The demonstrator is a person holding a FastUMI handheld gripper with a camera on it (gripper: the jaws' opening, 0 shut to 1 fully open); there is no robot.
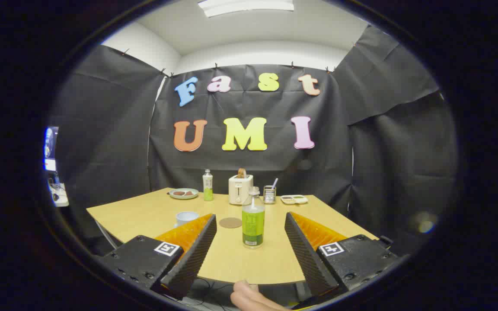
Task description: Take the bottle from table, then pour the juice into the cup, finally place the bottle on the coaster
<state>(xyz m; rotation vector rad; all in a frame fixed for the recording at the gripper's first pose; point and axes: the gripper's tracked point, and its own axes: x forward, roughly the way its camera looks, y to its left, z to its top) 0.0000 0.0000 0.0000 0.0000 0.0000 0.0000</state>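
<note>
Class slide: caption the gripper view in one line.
Open claw frames the juice bottle, untouched, cup and coaster beyond.

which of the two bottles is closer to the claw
The clear plastic bottle with the green label, standing between the open claw fingers near the round brown coaster. The slimmer bottle of green liquid stands by the white toaster.

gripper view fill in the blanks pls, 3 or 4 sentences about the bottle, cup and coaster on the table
1. The gripper is ____, its fingers spread either side of the clear plastic bottle of green juice without touching it.
2. The round brown coaster lies on the light wooden table between the bottle and the white ____.
3. The bottle stands ____ on the table.
4. At the table's far edge, a slice of bread sticks out of the cream ____.

Missing words: open; cup; upright; toaster
</note>
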